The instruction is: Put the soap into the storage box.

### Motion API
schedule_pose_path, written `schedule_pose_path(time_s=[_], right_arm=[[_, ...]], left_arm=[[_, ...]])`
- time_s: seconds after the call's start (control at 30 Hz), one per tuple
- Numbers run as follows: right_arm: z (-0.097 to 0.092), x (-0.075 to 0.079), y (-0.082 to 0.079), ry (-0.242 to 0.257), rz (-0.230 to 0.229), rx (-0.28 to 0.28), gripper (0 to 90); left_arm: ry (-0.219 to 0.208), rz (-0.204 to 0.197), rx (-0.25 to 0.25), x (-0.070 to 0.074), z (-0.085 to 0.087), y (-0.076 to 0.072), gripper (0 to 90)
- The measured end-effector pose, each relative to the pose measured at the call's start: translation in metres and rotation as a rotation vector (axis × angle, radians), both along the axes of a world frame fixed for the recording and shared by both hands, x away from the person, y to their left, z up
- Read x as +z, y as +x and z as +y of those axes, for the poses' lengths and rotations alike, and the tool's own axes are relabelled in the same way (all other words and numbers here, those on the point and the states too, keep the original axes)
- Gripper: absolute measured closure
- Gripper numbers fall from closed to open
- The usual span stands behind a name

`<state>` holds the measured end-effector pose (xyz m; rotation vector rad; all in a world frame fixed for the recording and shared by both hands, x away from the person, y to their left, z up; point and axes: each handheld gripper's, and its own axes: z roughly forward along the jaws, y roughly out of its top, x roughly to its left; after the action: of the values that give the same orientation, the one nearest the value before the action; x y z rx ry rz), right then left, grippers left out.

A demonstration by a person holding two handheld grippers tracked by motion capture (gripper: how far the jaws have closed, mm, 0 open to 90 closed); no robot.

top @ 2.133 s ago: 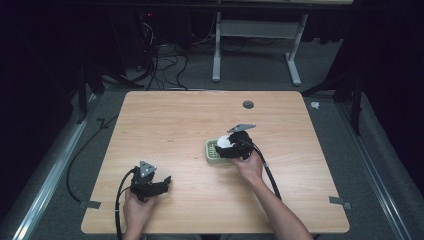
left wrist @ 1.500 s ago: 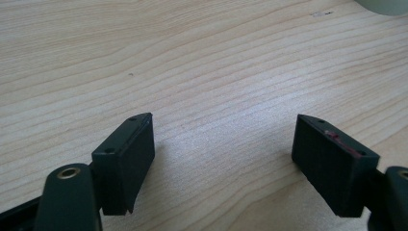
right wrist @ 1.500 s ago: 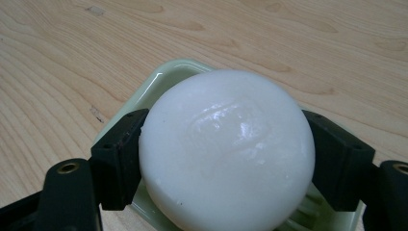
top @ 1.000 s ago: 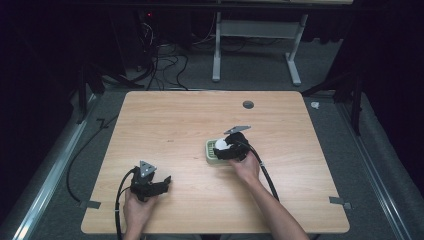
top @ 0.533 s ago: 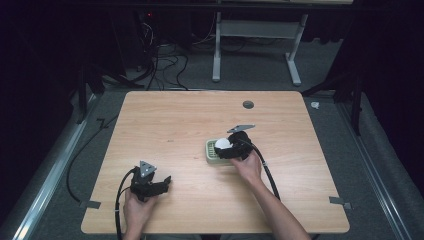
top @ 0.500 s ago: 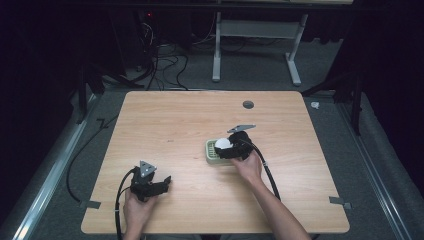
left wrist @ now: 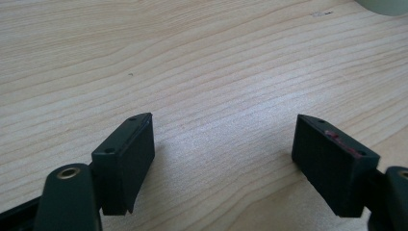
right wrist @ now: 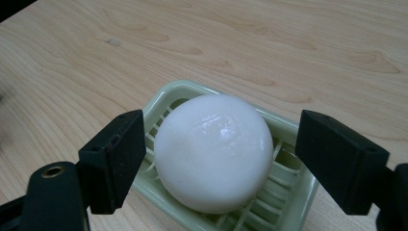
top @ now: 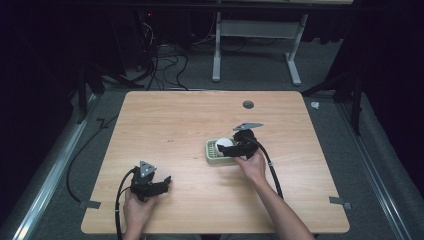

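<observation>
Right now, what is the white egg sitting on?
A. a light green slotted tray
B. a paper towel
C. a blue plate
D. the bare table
A: in the right gripper view the white egg rests on the light green slotted tray.

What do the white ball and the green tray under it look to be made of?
White ball: smooth, glossy, faintly wet sheen with small highlights; possibly a peeled boiled egg or soap, can't tell which. Green tray: pale green moulded plastic by its look, satin finish, with thin slats across its hollow like an egg slicer base.
</observation>
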<state>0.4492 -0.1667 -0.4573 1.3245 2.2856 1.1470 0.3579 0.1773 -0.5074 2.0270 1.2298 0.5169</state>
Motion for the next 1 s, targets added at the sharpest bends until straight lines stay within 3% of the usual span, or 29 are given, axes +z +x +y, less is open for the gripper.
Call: schedule_pose_path(time_s=[1.0], right_arm=[[-0.039, 0.026, -0.018, 0.049, -0.059, -0.039, 20.2]], left_arm=[[0.000, 0.000, 0.000, 0.000, 0.000, 0.000, 23.4]])
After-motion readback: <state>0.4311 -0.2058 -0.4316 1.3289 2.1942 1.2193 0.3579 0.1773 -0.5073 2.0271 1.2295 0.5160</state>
